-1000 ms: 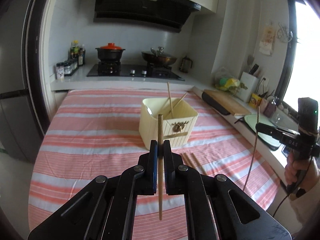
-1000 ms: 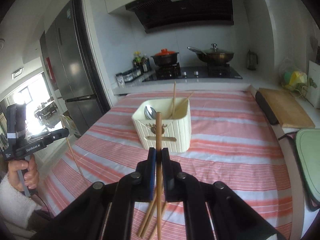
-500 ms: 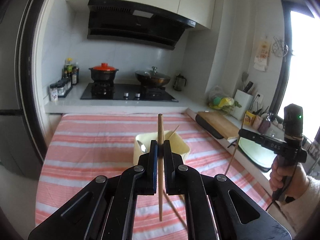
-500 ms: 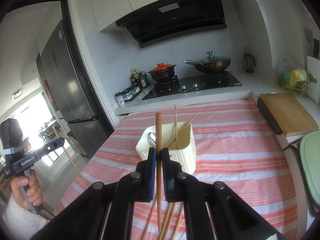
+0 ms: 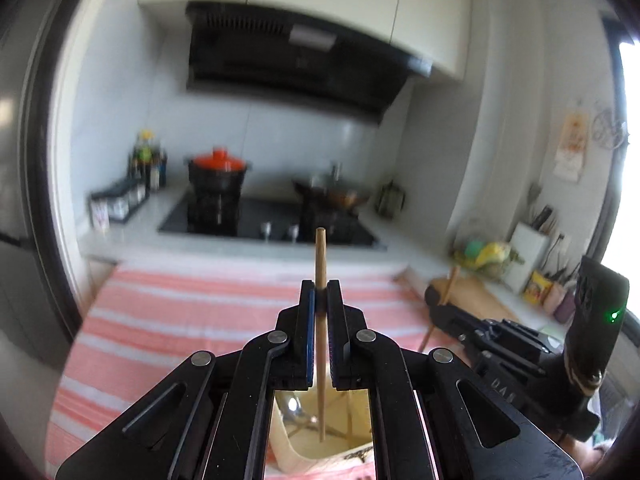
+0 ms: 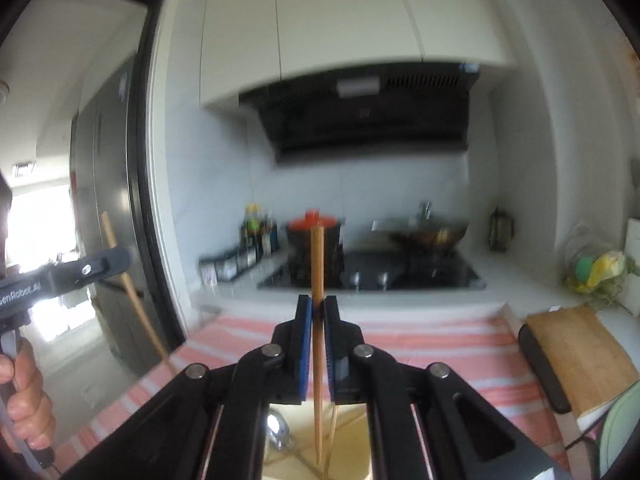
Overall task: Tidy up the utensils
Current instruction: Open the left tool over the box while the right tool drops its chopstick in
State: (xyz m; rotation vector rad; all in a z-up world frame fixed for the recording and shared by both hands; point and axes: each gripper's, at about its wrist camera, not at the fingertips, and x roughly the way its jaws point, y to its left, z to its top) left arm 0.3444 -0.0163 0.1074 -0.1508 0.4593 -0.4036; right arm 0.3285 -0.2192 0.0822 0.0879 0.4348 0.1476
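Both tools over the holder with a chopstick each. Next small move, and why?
Probably lower both a little, then open. The left tool holds its chopstick upright, lower tip inside the cream utensil holder; likewise the right tool and its chopstick.

Behind, blurred: black range hood [image 5: 296, 56] under white cabinets [image 6: 340, 24]; red-lidded black pot [image 5: 218, 174] and wok [image 6: 428, 234] on the hob [image 5: 272, 222]. Left, a condiment rack [image 5: 120, 200]. Right, a wooden cutting board [image 6: 580, 356]. Below, a pink-striped tablecloth [image 5: 180, 316].
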